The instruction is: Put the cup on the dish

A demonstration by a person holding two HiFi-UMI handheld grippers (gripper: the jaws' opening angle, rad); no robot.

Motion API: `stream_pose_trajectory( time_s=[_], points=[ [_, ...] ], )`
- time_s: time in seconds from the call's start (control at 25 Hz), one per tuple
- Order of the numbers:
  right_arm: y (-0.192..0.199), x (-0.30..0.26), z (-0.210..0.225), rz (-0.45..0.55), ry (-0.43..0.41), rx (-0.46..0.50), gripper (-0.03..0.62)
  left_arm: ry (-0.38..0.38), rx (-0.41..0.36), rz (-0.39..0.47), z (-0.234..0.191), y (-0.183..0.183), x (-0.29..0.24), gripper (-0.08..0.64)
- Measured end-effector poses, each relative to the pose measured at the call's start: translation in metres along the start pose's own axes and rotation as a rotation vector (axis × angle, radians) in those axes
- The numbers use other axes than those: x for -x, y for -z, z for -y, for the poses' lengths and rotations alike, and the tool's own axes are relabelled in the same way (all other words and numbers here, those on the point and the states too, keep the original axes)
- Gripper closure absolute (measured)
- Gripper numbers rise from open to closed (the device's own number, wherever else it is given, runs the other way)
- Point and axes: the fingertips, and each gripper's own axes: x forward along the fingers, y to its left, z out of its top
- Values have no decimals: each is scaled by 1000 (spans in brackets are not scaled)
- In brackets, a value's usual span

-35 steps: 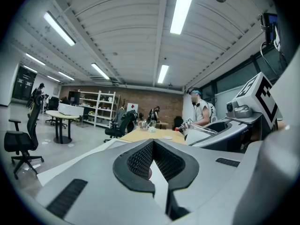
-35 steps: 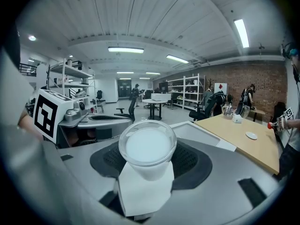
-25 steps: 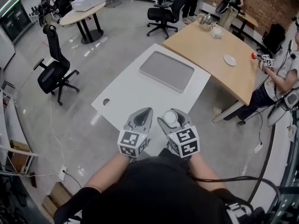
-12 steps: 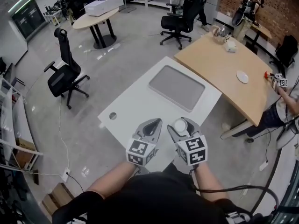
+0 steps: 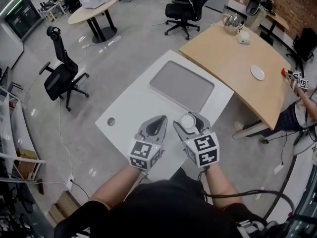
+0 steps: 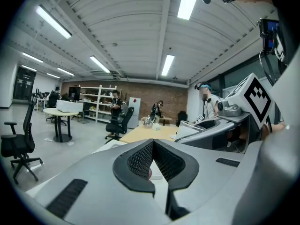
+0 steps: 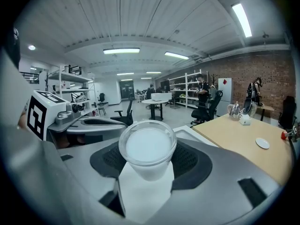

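My right gripper (image 5: 188, 123) is shut on a white cup (image 5: 187, 121), held upright above the near end of the white table (image 5: 129, 108); the cup (image 7: 147, 151) sits between the black pads in the right gripper view. My left gripper (image 5: 154, 127) hangs just left of it, jaws shut with nothing between them, as the left gripper view (image 6: 153, 165) shows. A small white dish (image 5: 257, 73) lies far off on the wooden table (image 5: 233, 58), also visible as the dish (image 7: 262, 143) at the right of the right gripper view.
A grey mat (image 5: 182, 85) covers the far part of the white table. A kettle (image 5: 231, 22) and a white box stand at the wooden table's far end. Another person (image 5: 299, 110) with grippers sits at right. Office chairs (image 5: 60, 73) and a round table stand on the floor.
The view has shifted slightly; both grippers stay side by side over the table's near end, the cup still held in the right one.
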Motion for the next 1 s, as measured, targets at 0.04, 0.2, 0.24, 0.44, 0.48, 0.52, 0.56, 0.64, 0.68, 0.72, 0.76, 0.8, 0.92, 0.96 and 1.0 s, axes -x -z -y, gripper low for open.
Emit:
stream_pose_trajectory(
  time_s=[0.04,0.2,0.24,0.44,0.48,0.52,0.56,0.64,0.68,0.72,0.76,0.8,0.92,0.96,1.0],
  points=[
    [-1,-5,5,0,0,0,342,-3,2,-1,-3,1,-6,554],
    [-4,-23,26,-3,0,-1,342,-18,9,-4,-18,2,-32,554],
    [-4,-27,32,-4,0,-1,342,-22,11,-4,-20,2,-39,554],
    [-4,-50,59,-18,-9,-8,342,-33,27,-14,-33,6,-75,554],
    [-3,-56,63,-22,-12,-10,342,-36,31,-17,-36,8,-81,554],
    [-3,-61,69,-25,-15,-12,342,-39,35,-21,-39,10,-88,554],
    [-2,-67,76,-27,-18,-14,342,-43,39,-25,-41,12,-96,554],
    [1,-78,91,-33,-23,-18,342,-52,45,-32,-46,17,-113,554],
    [3,-83,99,-36,-26,-21,342,-57,47,-36,-49,20,-121,554],
    [4,-89,105,-38,-28,-24,342,-62,49,-40,-52,22,-128,554],
    [5,-95,111,-40,-30,-26,342,-66,51,-44,-56,24,-135,554],
    [6,-102,117,-42,-30,-28,342,-71,52,-47,-62,26,-142,554],
    [7,-128,132,-49,-27,-31,342,-87,60,-56,-84,33,-163,554],
    [8,-136,138,-51,-25,-33,342,-92,62,-59,-91,36,-170,554],
    [8,-144,143,-54,-24,-37,342,-98,62,-62,-99,38,-177,554]
  ],
)
